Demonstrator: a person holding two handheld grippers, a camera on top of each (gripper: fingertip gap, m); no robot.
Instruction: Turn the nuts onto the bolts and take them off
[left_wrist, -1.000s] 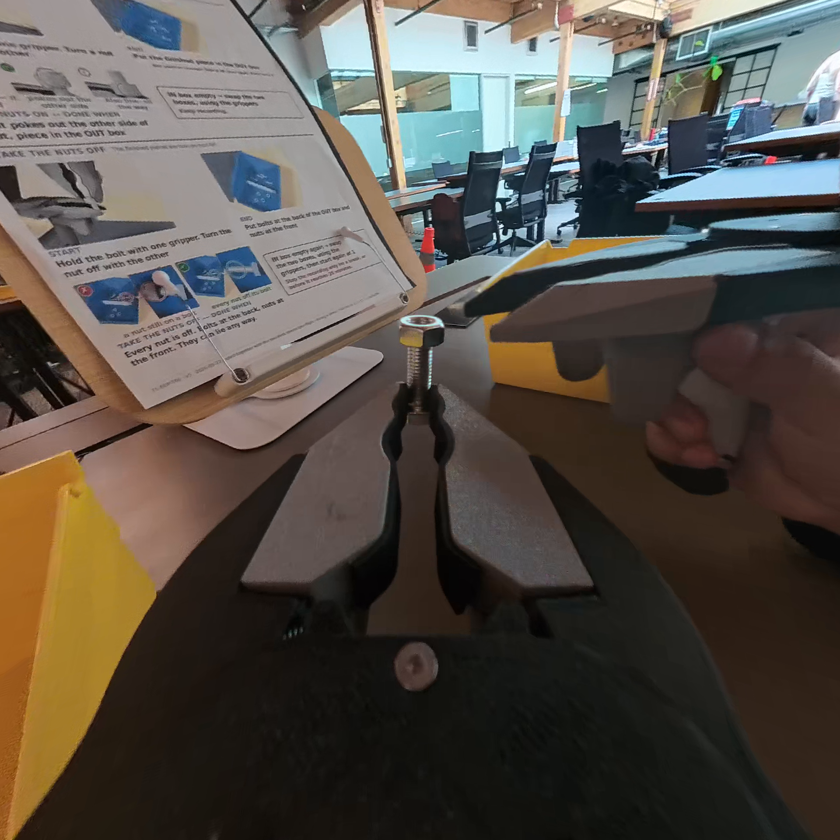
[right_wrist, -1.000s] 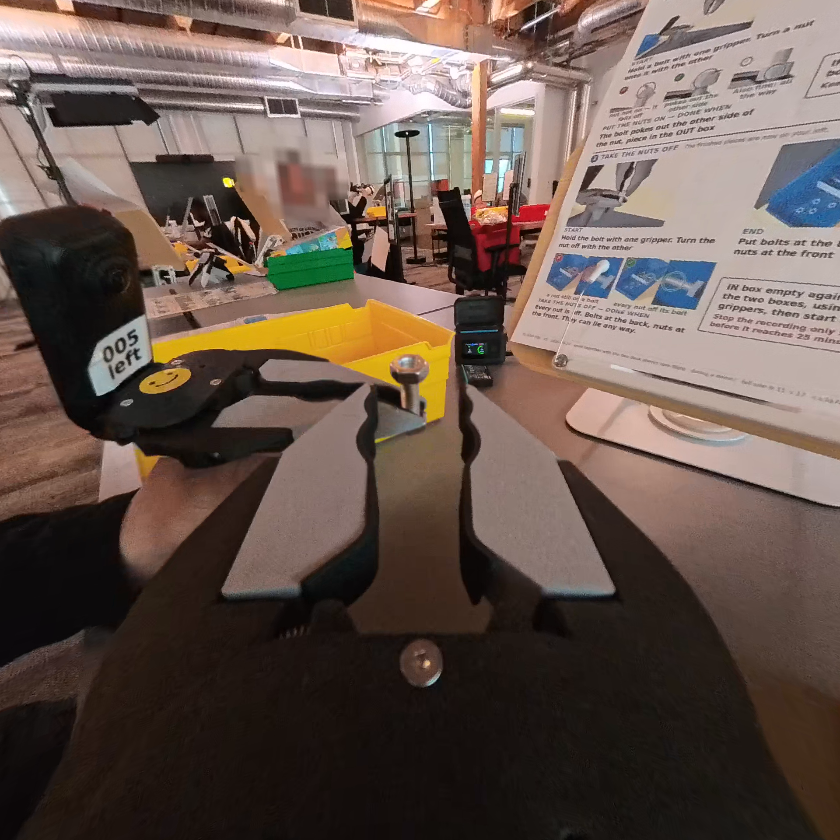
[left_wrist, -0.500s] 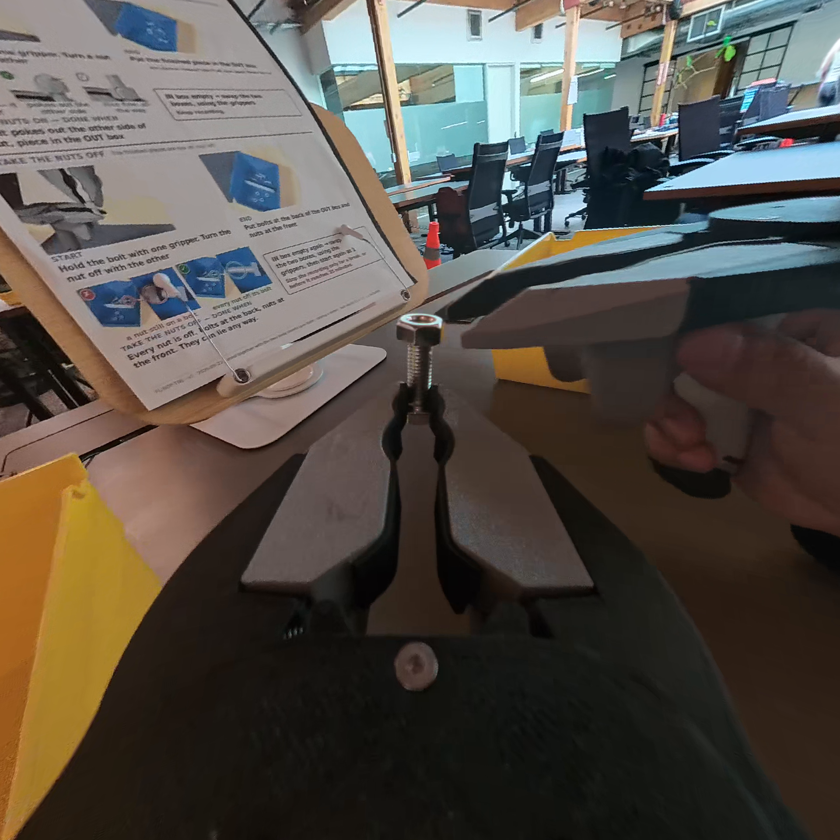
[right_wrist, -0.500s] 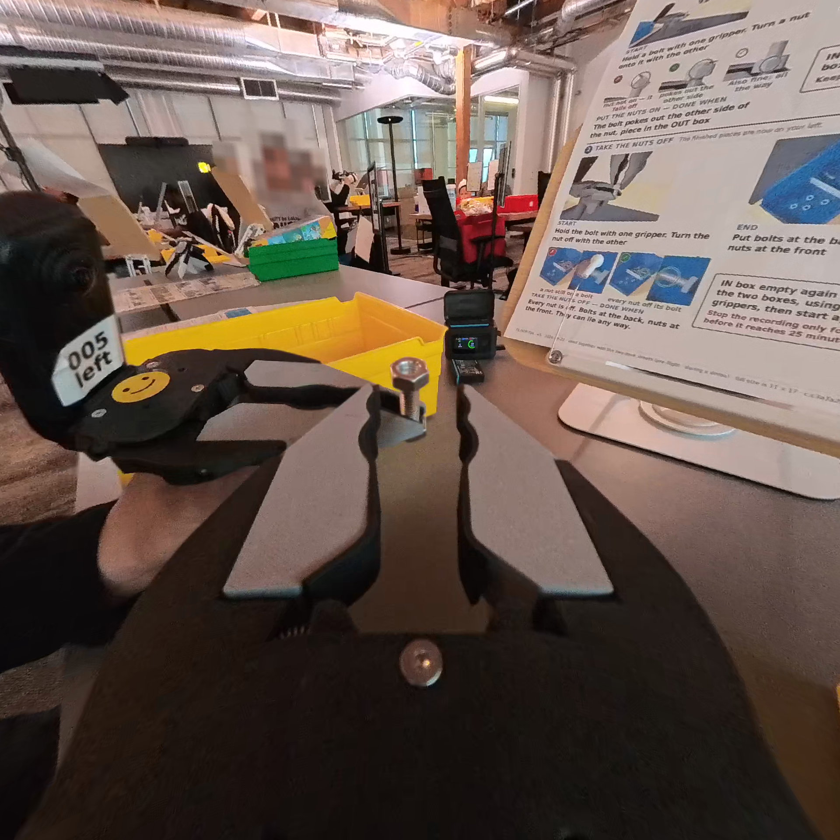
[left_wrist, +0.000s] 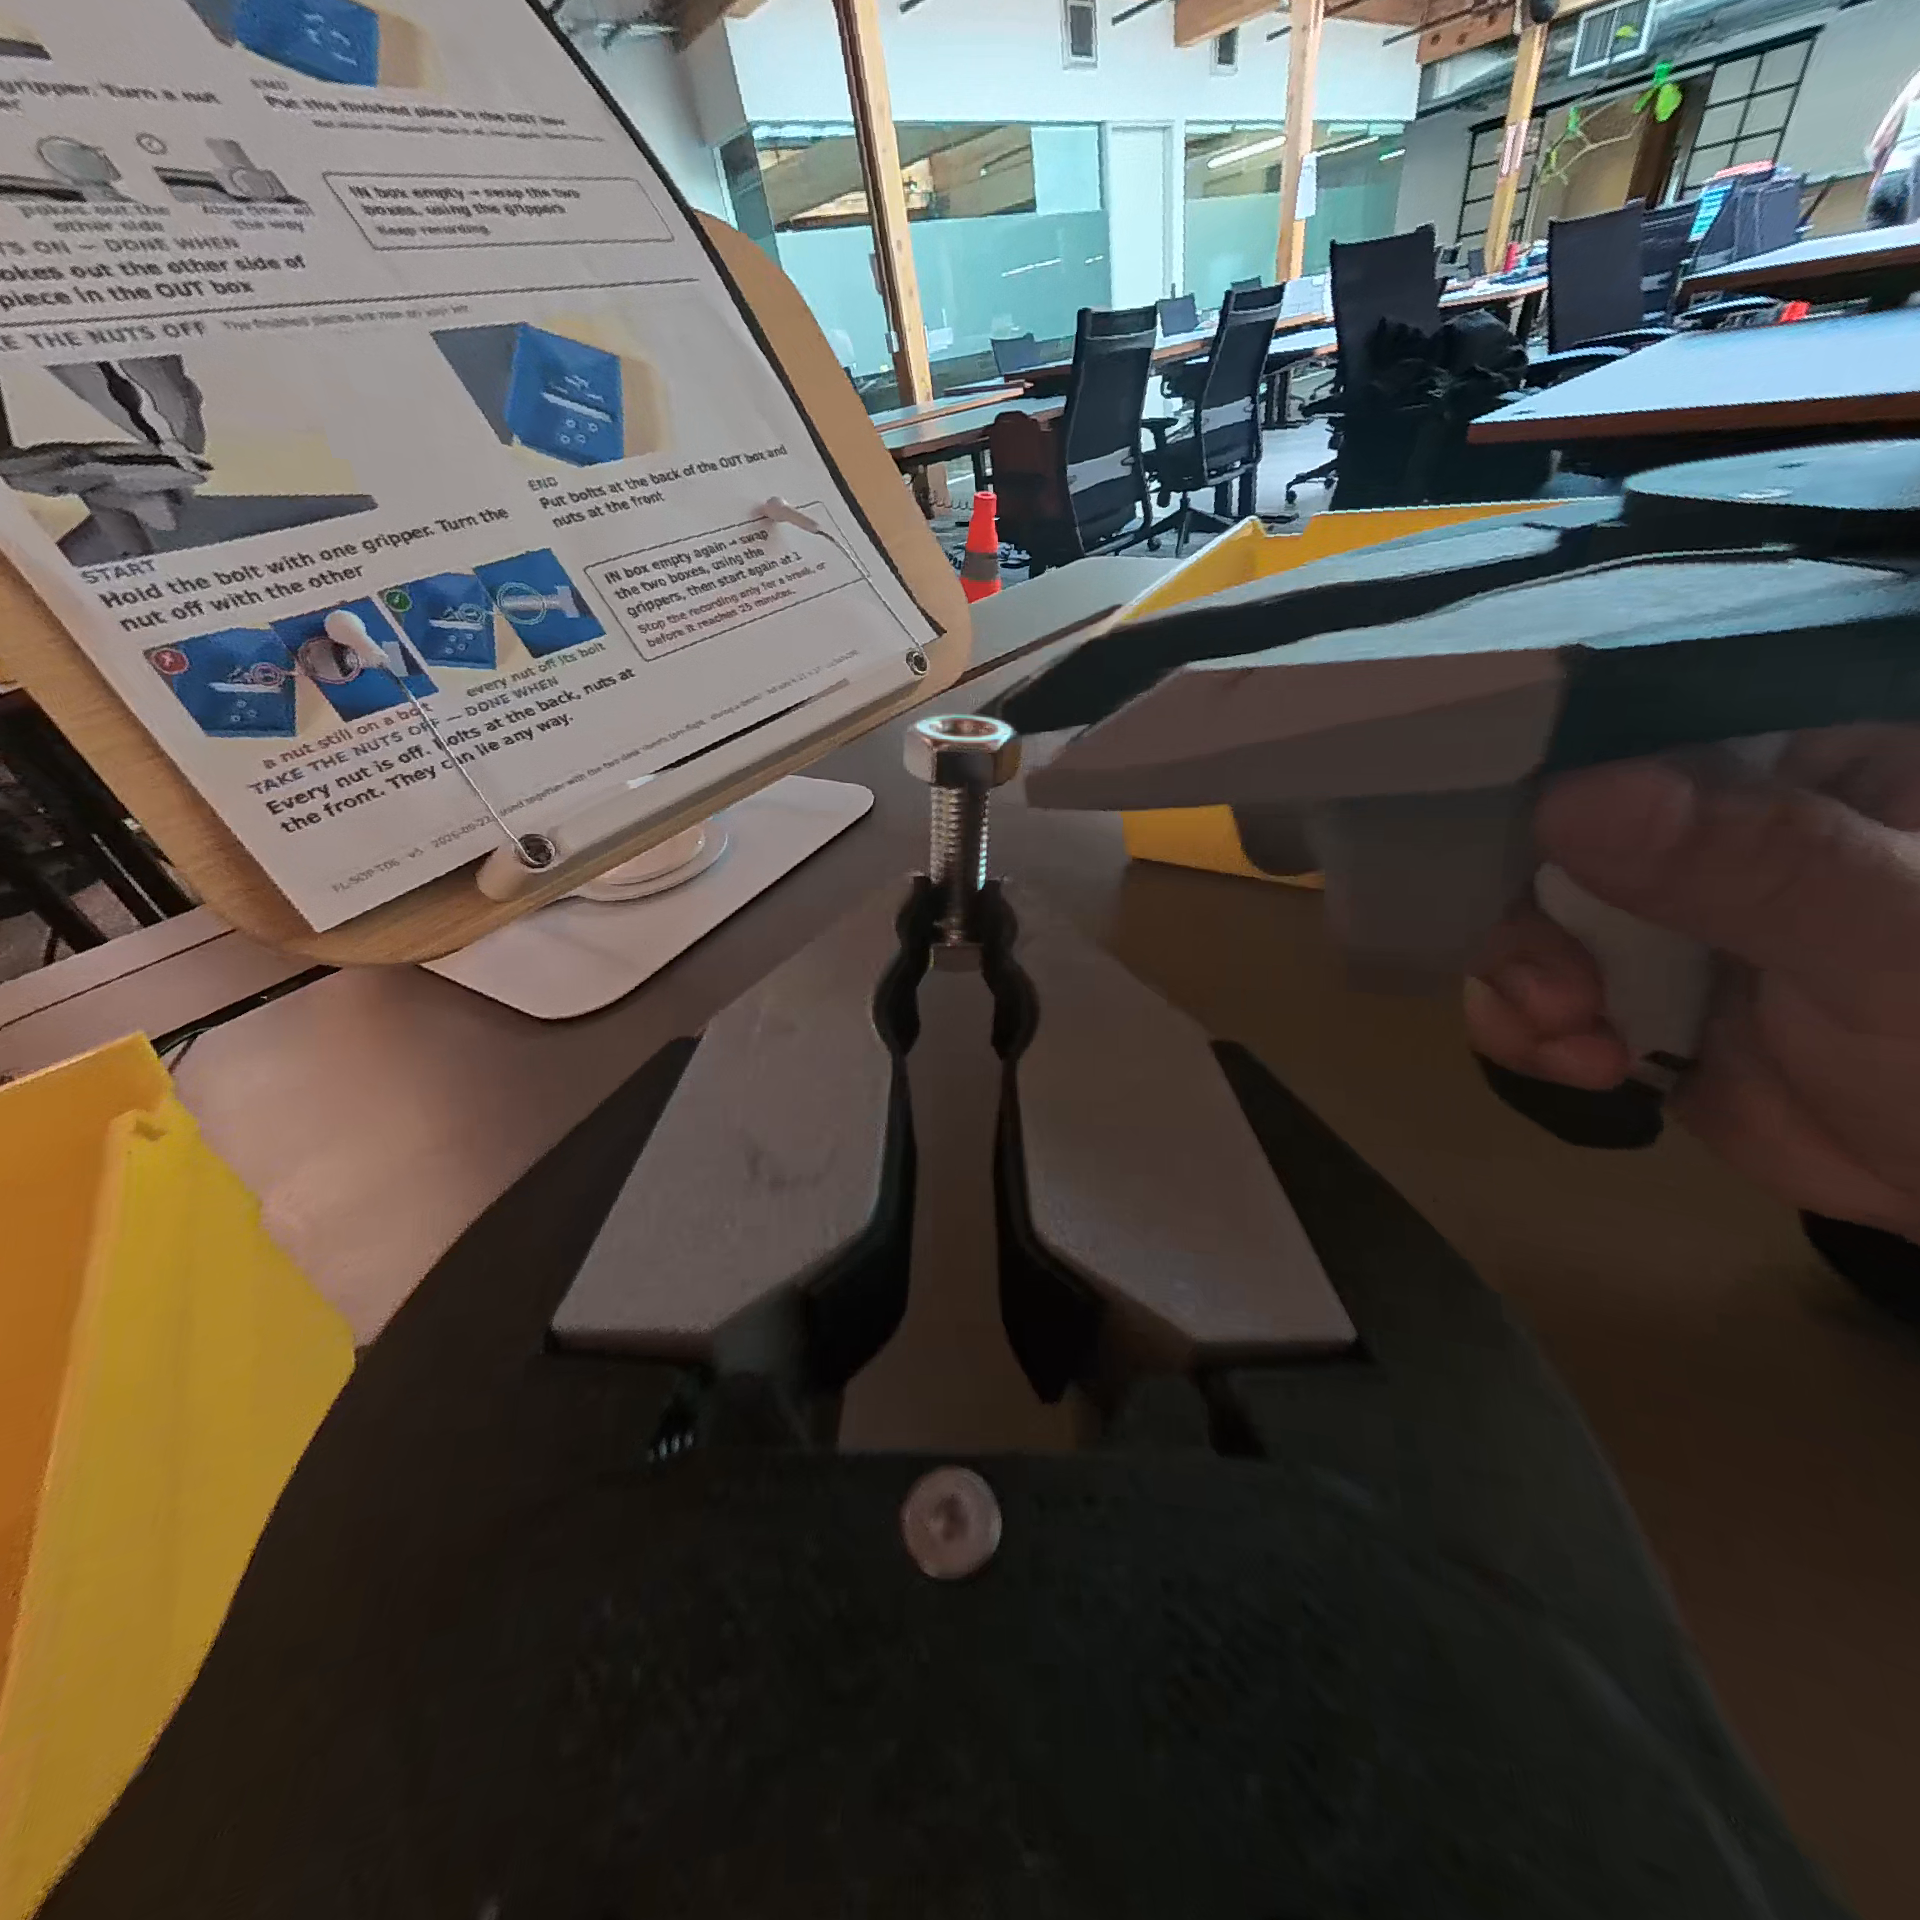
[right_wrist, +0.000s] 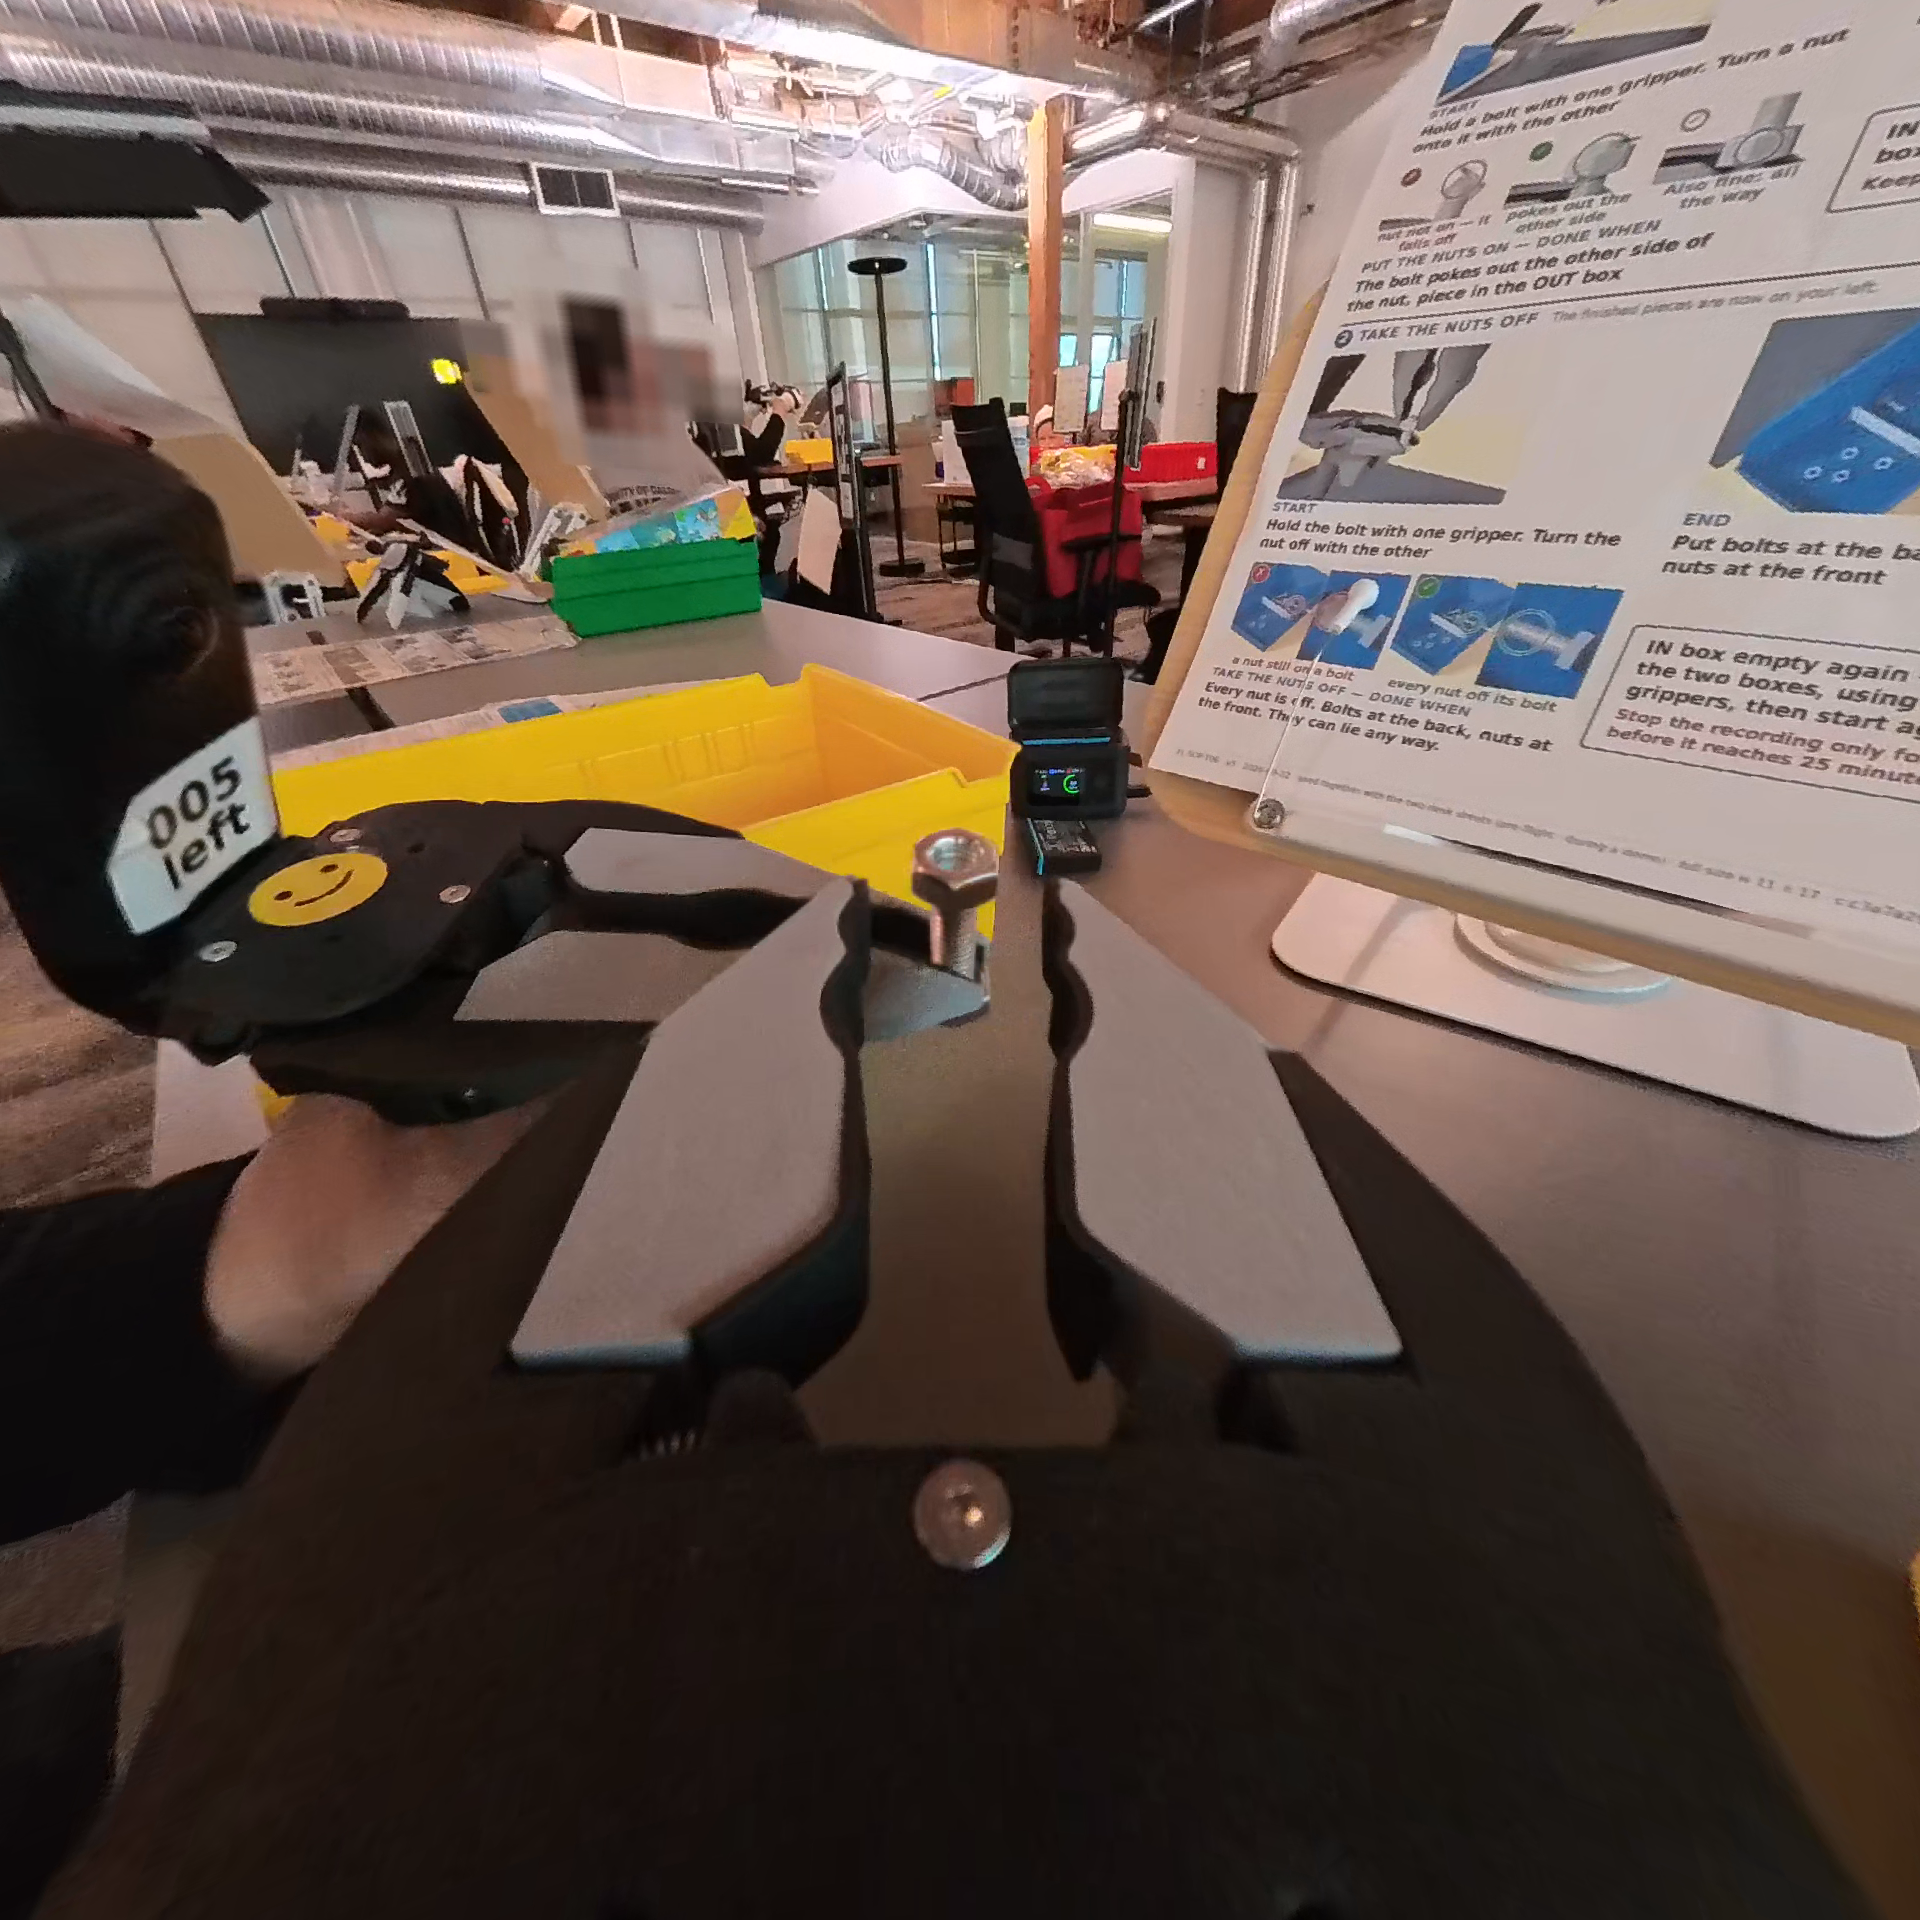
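My left gripper (left_wrist: 956, 925) is shut on the head of a steel bolt (left_wrist: 958, 831) and holds it upright above the table. A hex nut (left_wrist: 958, 746) sits at the top of the thread. My right gripper (left_wrist: 1023, 750) comes in from the right at nut height, its tips just beside the nut. In the right wrist view my right gripper (right_wrist: 951, 914) is open, and the nut (right_wrist: 954, 857) and bolt (right_wrist: 958, 940) show in the gap at its tips. The left gripper (right_wrist: 966, 997) reaches in from the left.
A yellow bin (left_wrist: 104, 1299) stands at the near left and another (left_wrist: 1195, 852) behind the right gripper. A tilted wooden stand with an instruction sheet (left_wrist: 416, 520) stands at the back. A small black device (right_wrist: 1070, 748) sits beside the yellow bin (right_wrist: 623, 748).
My right gripper has moved left toward the nut, and its tips now reach it. The left gripper still holds the bolt upright in about the same place.
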